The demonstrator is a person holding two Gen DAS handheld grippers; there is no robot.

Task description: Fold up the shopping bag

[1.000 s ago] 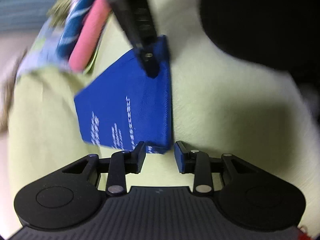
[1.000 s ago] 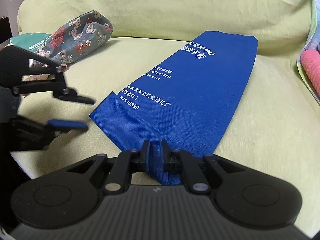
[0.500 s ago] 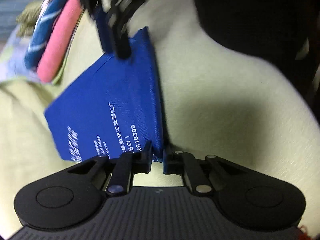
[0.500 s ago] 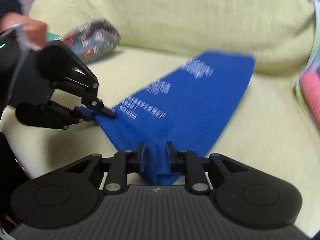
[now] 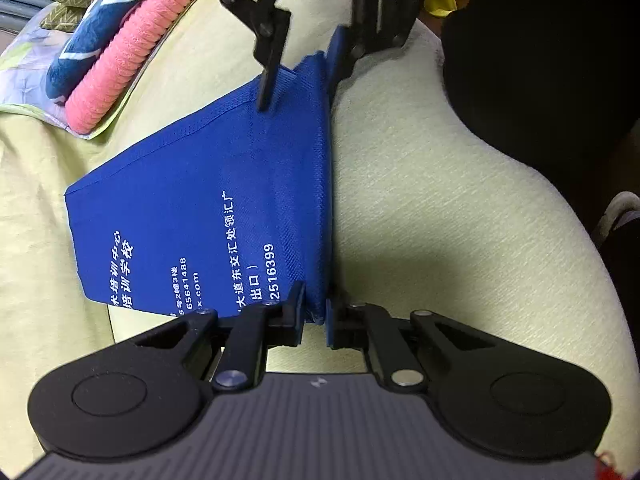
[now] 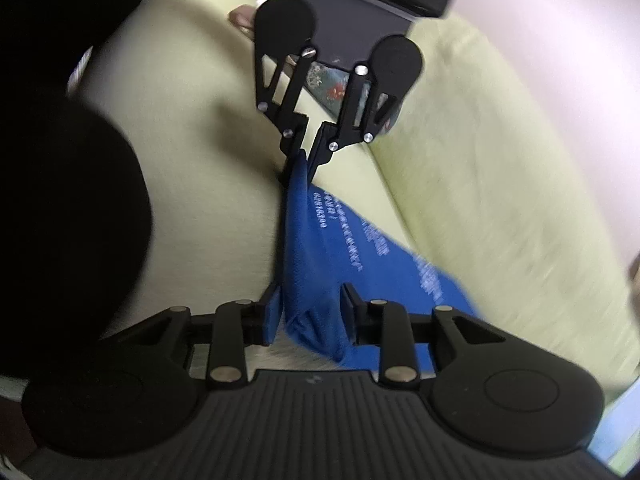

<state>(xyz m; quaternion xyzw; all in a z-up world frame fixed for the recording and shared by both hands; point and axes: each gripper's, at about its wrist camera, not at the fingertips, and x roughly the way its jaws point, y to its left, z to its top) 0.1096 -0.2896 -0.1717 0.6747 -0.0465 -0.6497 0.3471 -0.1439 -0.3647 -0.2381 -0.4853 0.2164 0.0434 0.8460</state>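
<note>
Whereas a second ago the blue shopping bag [image 5: 208,208] lay flat and long on the green sofa [image 5: 440,208] with only the right hand-held gripper [image 6: 310,316] nipping its near end, the bag's near edge is now lifted off the cushion between both tools. The left hand-held gripper [image 5: 315,312], spread apart and clear of the cloth back then, is now pressed together on one corner of the bag's edge. The right one has rolled over since, and its jaws have just been opening; the bunched cloth sits between its fingers [image 6: 349,312], and in the blurred right-wrist view the pads seem no longer to press it, though I cannot be sure.

From the left hand-held gripper, the raised edge of the bag runs straight away to the right hand-held gripper [image 5: 304,76] at the opposite corner, while the printed panel with white lettering falls away to one side onto the sofa. Beyond the bag on that side lie a pink ribbed roll [image 5: 132,48] and a blue patterned cloth [image 5: 96,36]. Behind the left hand-held gripper [image 6: 306,156], in the right-wrist view, a floral pouch [image 6: 340,88] rests on the seat near the sofa's back cushion.
</note>
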